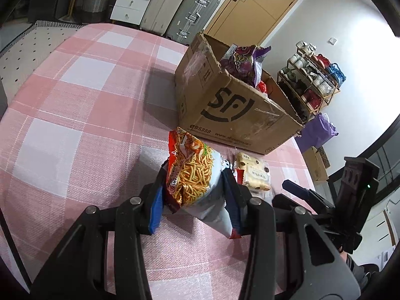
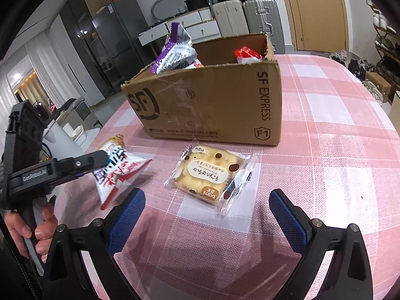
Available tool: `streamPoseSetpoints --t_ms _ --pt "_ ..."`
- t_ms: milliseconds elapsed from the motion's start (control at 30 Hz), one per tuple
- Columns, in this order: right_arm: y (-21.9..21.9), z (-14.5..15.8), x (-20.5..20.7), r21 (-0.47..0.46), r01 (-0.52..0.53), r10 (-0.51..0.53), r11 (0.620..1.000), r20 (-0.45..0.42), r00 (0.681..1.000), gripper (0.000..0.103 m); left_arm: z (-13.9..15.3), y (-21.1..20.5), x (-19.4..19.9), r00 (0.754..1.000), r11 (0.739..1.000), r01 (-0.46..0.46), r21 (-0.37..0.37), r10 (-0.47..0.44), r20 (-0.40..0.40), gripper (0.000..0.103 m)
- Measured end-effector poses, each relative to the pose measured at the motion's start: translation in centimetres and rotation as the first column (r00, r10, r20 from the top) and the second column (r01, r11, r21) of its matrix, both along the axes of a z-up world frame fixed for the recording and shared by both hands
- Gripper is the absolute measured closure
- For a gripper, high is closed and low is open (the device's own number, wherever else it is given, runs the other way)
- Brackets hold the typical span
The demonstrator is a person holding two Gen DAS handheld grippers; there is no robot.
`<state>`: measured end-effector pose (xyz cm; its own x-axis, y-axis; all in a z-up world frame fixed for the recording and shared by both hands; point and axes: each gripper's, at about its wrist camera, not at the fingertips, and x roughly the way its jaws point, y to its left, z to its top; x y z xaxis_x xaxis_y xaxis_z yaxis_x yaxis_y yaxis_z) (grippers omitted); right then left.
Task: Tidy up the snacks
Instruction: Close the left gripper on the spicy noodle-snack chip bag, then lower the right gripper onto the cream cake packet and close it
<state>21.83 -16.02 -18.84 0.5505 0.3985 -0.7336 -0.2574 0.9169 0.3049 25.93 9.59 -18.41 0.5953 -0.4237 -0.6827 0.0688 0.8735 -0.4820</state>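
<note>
My left gripper (image 1: 193, 177) is shut on a red and white bag of stick snacks (image 1: 192, 172) and holds it just above the table in front of the cardboard SF box (image 1: 225, 105). The same bag (image 2: 120, 167) shows at the left of the right wrist view, held by the left gripper (image 2: 100, 161). A clear pack of cake (image 2: 212, 175) lies flat on the cloth before the box (image 2: 212, 105); it also shows in the left wrist view (image 1: 253, 172). My right gripper (image 2: 207, 200) is open and empty, its fingers either side of the pack, nearer me. A purple bag (image 2: 175, 50) and a red pack (image 2: 246, 53) stick out of the box.
The table has a pink checked cloth (image 2: 325, 150). Suitcases (image 1: 190, 12) and a white drawer unit (image 1: 132, 0) stand behind the table by a wooden door (image 1: 262, 2). A shoe rack (image 1: 312, 75) stands by the wall. The right gripper's body (image 1: 350, 195) is at the right of the left wrist view.
</note>
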Motion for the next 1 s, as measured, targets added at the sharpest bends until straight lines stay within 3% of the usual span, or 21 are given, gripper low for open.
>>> streamPoseSetpoints --t_ms 333,500,800,1000 --pt "1.3 -1.2 2.8 0.008 0.056 -0.055 0.998 -0.080 0.995 0.002 1.8 0.8 -2.0 0.998 1.000 0.011 0.015 -0.012 0.059 0.064" --pt "2.4 -1.2 4.3 0.016 0.090 -0.088 0.996 -0.106 0.990 0.002 1.6 1.4 -2.5 0.998 1.000 0.019 -0.006 -0.019 0.057 0.077" --pt "6.1 -1.7 5.6 -0.195 0.087 -0.099 0.977 -0.050 0.994 0.004 0.1 2.6 -2.7 1.000 0.998 0.011 -0.059 -0.010 0.020 0.077" --pt "6.6 -1.5 6.0 -0.235 0.092 -0.102 0.968 -0.030 0.994 0.013 -0.1 2.7 -2.8 1.000 0.998 0.013 -0.069 -0.012 0.012 0.077"
